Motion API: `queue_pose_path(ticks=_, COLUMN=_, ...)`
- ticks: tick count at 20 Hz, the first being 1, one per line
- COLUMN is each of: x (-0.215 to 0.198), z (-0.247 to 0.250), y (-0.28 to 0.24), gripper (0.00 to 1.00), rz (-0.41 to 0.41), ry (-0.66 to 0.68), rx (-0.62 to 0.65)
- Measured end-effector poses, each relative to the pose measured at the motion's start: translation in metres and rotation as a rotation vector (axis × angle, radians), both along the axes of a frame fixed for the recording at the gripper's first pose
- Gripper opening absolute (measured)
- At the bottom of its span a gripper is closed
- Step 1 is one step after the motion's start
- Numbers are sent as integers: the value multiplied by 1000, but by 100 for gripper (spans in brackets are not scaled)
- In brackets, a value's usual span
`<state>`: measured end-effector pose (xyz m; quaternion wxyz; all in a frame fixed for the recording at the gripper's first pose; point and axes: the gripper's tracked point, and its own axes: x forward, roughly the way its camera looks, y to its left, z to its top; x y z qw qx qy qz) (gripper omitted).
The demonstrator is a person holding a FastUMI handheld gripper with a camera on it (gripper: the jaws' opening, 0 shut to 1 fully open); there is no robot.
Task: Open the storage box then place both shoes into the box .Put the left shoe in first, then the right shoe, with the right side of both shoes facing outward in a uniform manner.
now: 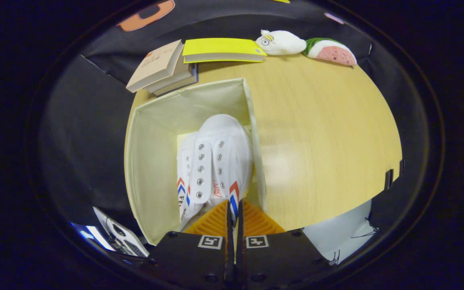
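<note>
The wooden table (316, 133) carries everything, and the open storage box (151, 161), a cream fabric cube with its top folded clear, stands at its left side. Behind the box lie a stack of books (161, 68) and a yellow book (222, 49); 2 plush toys (304, 46) sit at the far right edge.

Inside the box, 1 white shoe (189, 177) already stands against the left of the floor, toe pointing far. The second white shoe (226, 157) hangs over the box's right half, close to the right wall, its toe also aimed far and its eyelets facing up. The gripper (232, 219) is clenched on this shoe: both fingers pinch the near rim of its collar, with the striped side panel just ahead of them.

The step in hand looks like lowering the second shoe beside the first. To do it well, I would keep the pinch firm until the sole meets the box floor, since the grip is only on a thin edge and the shoe may swing. Lowering straight down should keep the toe from snagging the soft right wall. The 2 shoes ought to end parallel, same side outward; whether the required side faces out cannot be told from here.
</note>
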<state>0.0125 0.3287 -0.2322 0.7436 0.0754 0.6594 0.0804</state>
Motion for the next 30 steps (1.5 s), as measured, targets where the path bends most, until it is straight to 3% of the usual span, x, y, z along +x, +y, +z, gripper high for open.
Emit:
queue_pose_path(ticks=2, x=1, z=0, y=4, gripper=15, rz=1, ry=-18, rx=22)
queue_pose_path(ticks=3, x=2, z=3, y=7, gripper=27, rz=0, ry=-36, rx=30)
queue_pose_path(ticks=6, x=5, z=15, y=13, gripper=48, rz=39, ry=-117, rx=46)
queue_pose_path(ticks=7, x=6, z=24, y=11, gripper=64, rz=50, ry=-150, rx=35)
queue_pose_path(ticks=10, x=10, z=48, y=6, gripper=80, rz=89, ry=-266, rx=9)
queue_pose_path(ticks=18, x=20, z=129, y=-30, gripper=81, rz=101, ry=-661, rx=-71)
queue_pose_path(ticks=19, x=17, z=140, y=-36, gripper=85, rz=94, ry=-709, rx=-73)
queue_pose_path(ticks=24, x=-1, z=191, y=-89, gripper=91, rz=-10, ry=-925, rx=-78)
queue_pose_path(ticks=27, x=-15, z=215, y=-130, gripper=100, rz=-73, ry=-1030, rx=-108)
queue_pose_path(ticks=30, x=-33, z=232, y=-169, gripper=100, rz=-131, ry=-1123, rx=-143)
